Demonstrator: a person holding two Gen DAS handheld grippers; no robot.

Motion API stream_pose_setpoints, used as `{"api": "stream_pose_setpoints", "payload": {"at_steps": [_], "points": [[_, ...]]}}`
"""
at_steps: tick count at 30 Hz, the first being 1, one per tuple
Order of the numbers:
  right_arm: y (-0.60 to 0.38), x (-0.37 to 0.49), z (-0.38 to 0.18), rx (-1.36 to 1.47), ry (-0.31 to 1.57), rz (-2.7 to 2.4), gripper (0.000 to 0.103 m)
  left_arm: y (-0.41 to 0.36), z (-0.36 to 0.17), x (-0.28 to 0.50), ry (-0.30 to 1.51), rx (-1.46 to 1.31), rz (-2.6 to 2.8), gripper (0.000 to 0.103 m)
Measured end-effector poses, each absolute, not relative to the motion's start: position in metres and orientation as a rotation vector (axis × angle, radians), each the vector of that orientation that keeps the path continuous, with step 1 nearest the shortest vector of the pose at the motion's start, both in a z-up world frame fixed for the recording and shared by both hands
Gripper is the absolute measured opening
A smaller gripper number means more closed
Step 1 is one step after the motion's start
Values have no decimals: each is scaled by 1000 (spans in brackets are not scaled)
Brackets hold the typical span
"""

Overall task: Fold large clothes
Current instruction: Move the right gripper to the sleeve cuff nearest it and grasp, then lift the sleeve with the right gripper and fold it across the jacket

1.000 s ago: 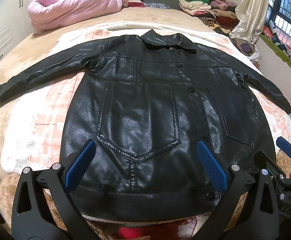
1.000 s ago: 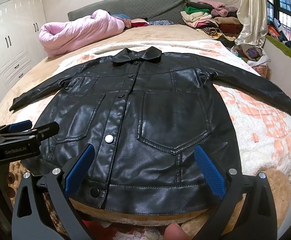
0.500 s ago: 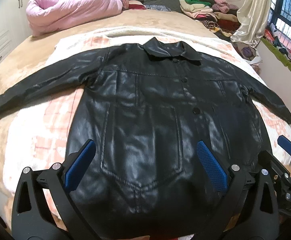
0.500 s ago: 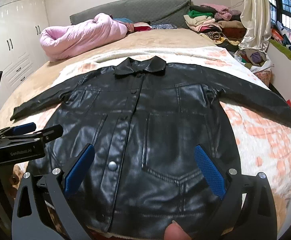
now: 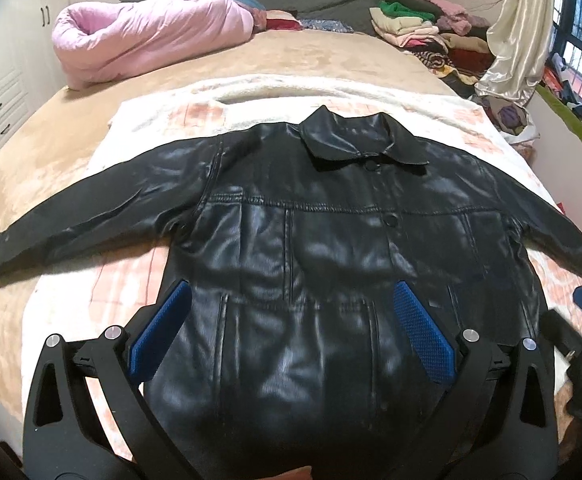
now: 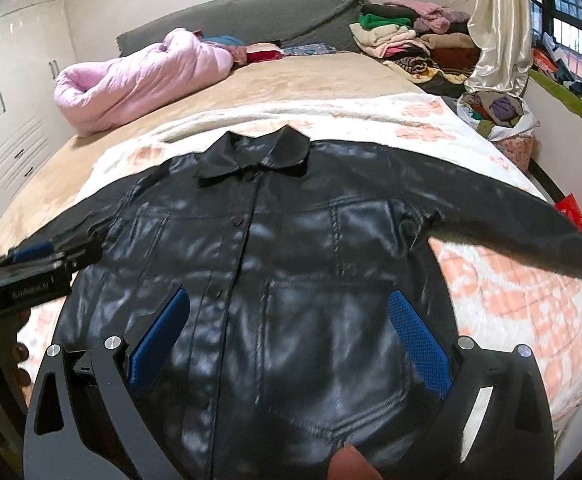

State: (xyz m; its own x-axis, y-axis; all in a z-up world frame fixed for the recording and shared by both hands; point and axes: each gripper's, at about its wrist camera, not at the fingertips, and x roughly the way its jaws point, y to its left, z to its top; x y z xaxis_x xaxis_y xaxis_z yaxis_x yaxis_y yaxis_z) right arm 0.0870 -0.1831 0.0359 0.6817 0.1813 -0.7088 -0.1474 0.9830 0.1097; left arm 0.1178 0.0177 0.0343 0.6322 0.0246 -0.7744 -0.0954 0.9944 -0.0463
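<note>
Both sets of tongs are spread wide, pinching nothing: the left tongs [image 5: 291,332] hang over the lower front of a black jacket [image 5: 315,248], the right tongs [image 6: 289,334] over its other half. The jacket lies flat ahead of them, buttoned, sleeves out to either side (collar at the far end), on a white blanket [image 6: 511,292] across the bed [image 5: 323,60]. Beyond sits a pink quilt [image 5: 147,46], with stacked clothes [image 6: 395,32] far right.
</note>
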Motion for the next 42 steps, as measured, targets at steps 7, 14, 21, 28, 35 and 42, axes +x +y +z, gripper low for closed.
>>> {"api": "stream_pose_setpoints", "payload": {"at_steps": [7, 14, 21, 28, 35, 42], "points": [[-197, 133, 47, 71, 772, 130, 99, 16, 26, 153, 908, -83, 81, 95], [-213, 182, 45, 138, 772, 68, 99, 12, 20, 188, 915, -77, 89, 95], [-247, 217, 28, 195, 793, -6, 99, 6, 12, 219, 917, -66, 68, 95], [-307, 230, 4, 329, 817, -113, 99, -5, -1, 246, 937, -58, 0, 95], [-368, 231, -9, 422, 818, -262, 99, -23, -11, 271, 959, -35, -1, 95], [-419, 223, -21, 481, 808, -423, 99, -40, -16, 287, 973, -54, -27, 95]]}}
